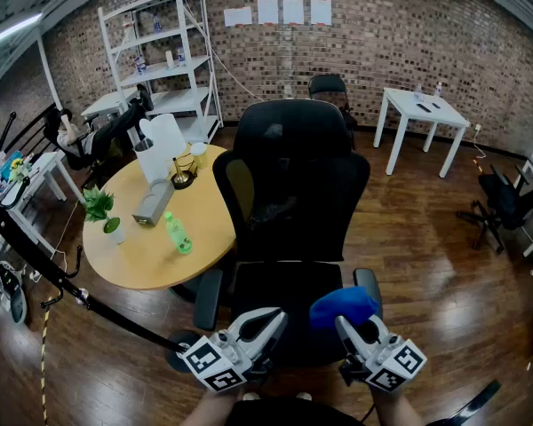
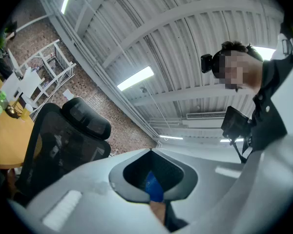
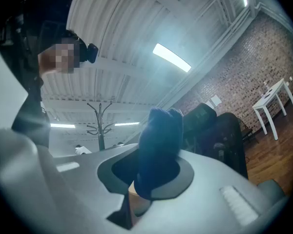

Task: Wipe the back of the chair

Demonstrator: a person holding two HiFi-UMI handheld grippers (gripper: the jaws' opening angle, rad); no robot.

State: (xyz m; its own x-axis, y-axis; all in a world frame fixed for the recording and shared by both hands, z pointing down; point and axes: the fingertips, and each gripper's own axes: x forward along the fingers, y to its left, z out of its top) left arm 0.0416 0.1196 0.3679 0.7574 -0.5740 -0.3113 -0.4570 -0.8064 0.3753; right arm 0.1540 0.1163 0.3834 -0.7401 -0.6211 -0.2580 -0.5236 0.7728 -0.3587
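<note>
Black mesh office chair [image 1: 293,185] stands right in front of the person, with its seat on the near side and its tall back standing up behind the seat. A round yellow wooden table [image 1: 151,257] sits just beside the chair on the left.

The left gripper [image 1: 263,323] is low down, near the front edge of the seat. Its two jaws meet at the tips, and I see nothing held in them. The right gripper [image 1: 357,325] is next to it, also low by the seat. Its jaws are closed on a soft blue cloth [image 1: 342,307], which sticks up out of them in a bunch.

No wiping is going on yet, I think. The chair back is straight ahead and higher up, past the seat, and it runs up and down. The right gripper has the cloth, so it should go up and forward to reach the back
</note>
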